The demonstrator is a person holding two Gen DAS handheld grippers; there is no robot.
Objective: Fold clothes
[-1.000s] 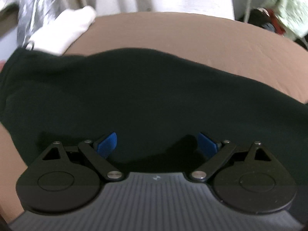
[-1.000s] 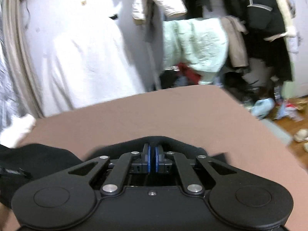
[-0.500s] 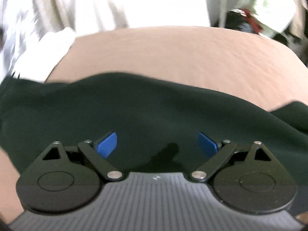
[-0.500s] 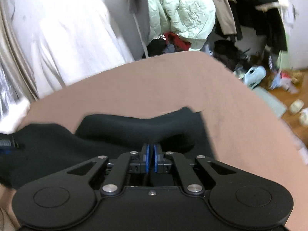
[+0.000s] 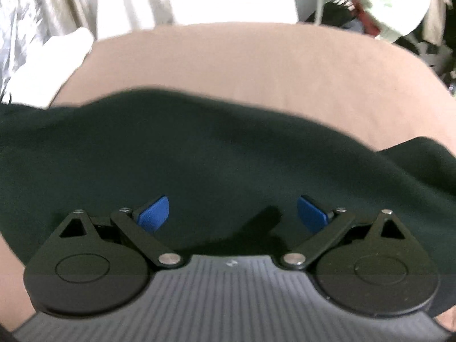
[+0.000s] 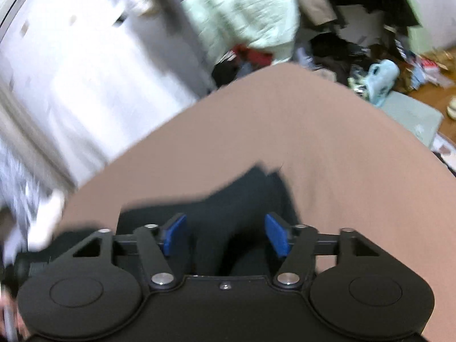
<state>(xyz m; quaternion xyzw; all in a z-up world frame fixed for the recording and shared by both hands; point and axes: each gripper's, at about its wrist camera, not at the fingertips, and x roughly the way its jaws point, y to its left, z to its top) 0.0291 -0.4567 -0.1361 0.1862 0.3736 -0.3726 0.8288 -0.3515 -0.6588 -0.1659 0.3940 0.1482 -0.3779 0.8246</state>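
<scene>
A dark garment [image 5: 199, 154] is seen spread across a brown tabletop [image 5: 242, 65], filling the middle band of the left wrist frame from the left edge to the right edge. In the right wrist frame the same dark garment [image 6: 228, 208] occupies the lower centre, with one folded corner reaching toward the frame's middle.

The left gripper [image 5: 233, 213] is held above the cloth at the bottom of its frame. Its jaws stand wide apart; the blue pads [image 5: 154, 213] are clear of the fabric and nothing is clamped between them. A shadow of the gripper is cast on the cloth just ahead of the body.

The right gripper [image 6: 225, 235] is seen at the bottom of its frame with the jaws opening. A raised ridge of the dark cloth lies between the blue pads [image 6: 175, 233], but the pads are not pressed on it.

A white cloth [image 5: 54, 65] is noted at the upper left of the left wrist frame, on the tabletop's far edge, touching the garment's corner. A pale green garment [image 6: 245, 14] hangs at the top centre of the right wrist frame. Clutter on a wooden floor [image 6: 427, 91] is visible at upper right; that frame is motion-blurred.
</scene>
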